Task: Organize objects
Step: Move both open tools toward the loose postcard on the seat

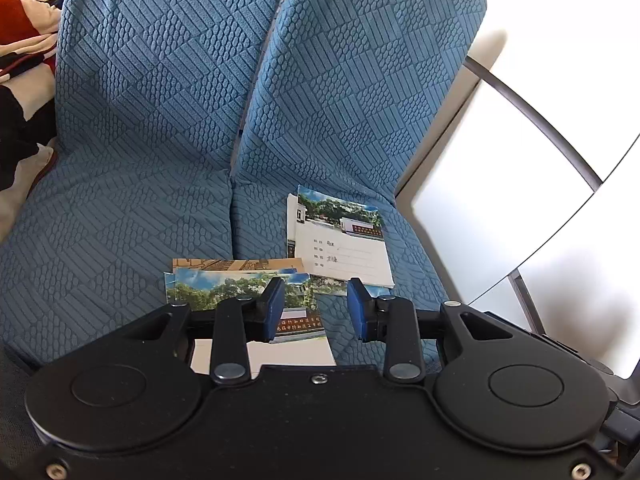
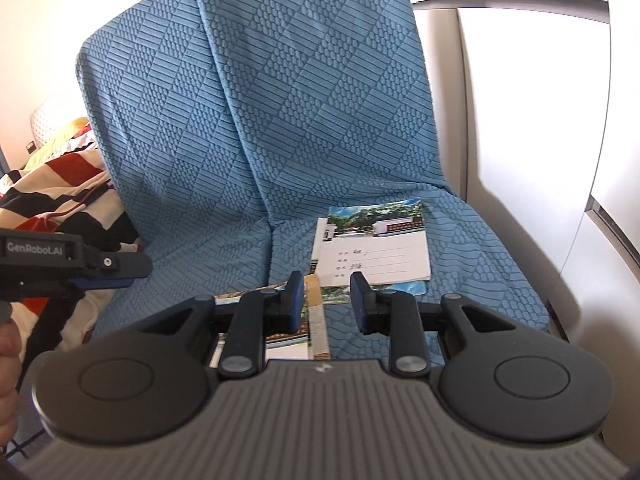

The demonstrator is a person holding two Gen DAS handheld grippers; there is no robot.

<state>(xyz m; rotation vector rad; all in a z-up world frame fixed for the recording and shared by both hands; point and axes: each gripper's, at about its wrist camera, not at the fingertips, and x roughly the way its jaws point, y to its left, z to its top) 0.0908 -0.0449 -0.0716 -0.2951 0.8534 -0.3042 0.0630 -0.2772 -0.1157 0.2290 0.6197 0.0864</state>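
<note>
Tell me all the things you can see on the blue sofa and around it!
sofa: one, blue patterned cover, two back cushions and two seat cushions, fills both views.
far booklets: a small overlapping pile, exact count unclear, white covers with a photo of trees and a building, on the right seat cushion.
near booklets: another loose pile, count unclear, same photo cover plus a tan one beneath, at the seat's front edge under the tongs.
blanket: one, red, black and white stripes, left of the sofa.
left tongs: one, black with blue pads, open, nothing between them.
right tongs: one, black with blue pads, open, above the near booklets.
hand: one, at the left edge, holding the left tongs.
</note>
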